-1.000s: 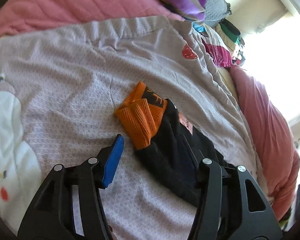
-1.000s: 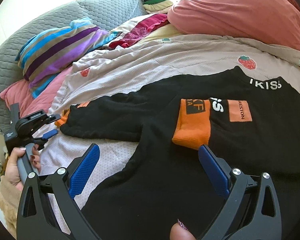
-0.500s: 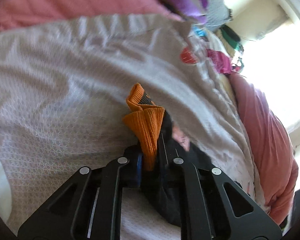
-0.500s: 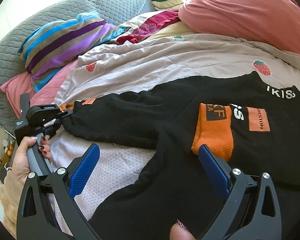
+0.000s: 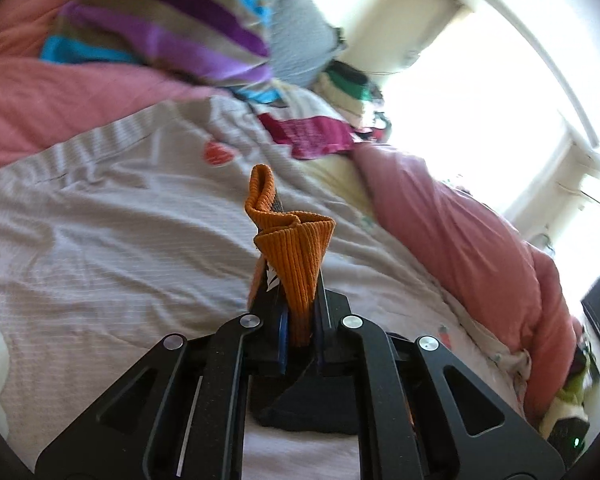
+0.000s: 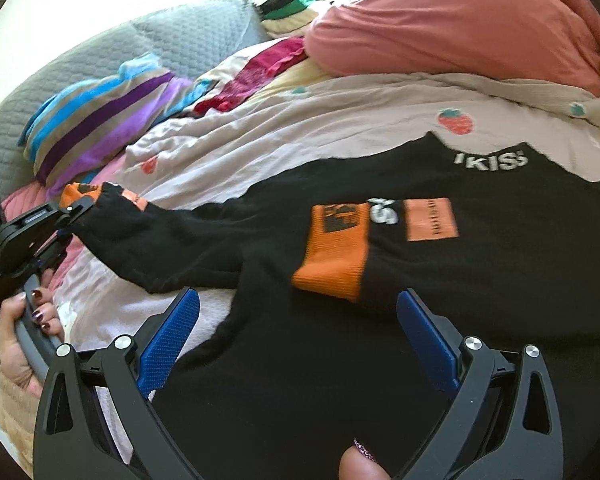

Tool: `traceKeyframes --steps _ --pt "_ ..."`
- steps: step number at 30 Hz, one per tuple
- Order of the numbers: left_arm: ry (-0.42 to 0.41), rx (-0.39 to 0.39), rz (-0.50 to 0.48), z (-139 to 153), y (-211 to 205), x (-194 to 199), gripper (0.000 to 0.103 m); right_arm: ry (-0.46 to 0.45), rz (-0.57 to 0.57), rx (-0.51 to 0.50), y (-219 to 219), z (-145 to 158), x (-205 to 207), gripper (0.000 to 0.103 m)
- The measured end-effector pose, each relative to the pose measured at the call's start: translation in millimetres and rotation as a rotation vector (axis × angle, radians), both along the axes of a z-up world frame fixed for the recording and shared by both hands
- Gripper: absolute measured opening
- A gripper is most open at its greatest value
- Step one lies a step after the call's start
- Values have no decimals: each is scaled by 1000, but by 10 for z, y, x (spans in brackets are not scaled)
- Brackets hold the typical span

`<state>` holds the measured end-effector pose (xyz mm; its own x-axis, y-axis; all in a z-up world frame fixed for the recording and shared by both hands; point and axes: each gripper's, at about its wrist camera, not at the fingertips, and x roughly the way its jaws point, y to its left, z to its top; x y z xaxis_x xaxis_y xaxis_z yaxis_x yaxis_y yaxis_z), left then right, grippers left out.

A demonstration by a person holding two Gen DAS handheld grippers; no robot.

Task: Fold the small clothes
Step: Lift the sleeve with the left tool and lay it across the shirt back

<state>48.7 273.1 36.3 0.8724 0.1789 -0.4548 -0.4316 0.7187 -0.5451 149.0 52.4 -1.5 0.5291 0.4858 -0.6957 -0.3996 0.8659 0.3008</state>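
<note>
Jaws of the left gripper [image 5: 300,332] were pinched on the orange cuff [image 5: 296,256] of the black top's [image 6: 420,320] sleeve, cuff standing up toward 12 o'clock. Right gripper [image 6: 296,340] was spread wide, holding nothing, hovering over the top. Top lay flat on the bedspread [image 6: 300,128]; second cuff [image 6: 332,256] was folded across the chest (print partly covered). Striped cloth [image 6: 100,128] sat at 10 o'clock.

Black long-sleeved sweatshirt [image 6: 440,320] with orange ribbed cuffs lying spread across bed; one orange cuff [image 6: 334,254] resting folded over chest, other cuff [image 5: 296,256] sticking up, bunched, sleeve stretching sideways.
</note>
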Motion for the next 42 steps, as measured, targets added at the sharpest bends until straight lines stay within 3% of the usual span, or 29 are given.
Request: traceKeyframes --steps 15,30,42 --pt "-34 159 -336 132 -1025 418 3 -28 -159 -8 -809 157 27 98" --pt "34 232 -518 -41 -1669 609 3 -33 -278 -51 -1433 217 -117 98" --pt "119 271 -679 -269 -2105 720 5 -26 -317 -34 -1558 221 -136 98"
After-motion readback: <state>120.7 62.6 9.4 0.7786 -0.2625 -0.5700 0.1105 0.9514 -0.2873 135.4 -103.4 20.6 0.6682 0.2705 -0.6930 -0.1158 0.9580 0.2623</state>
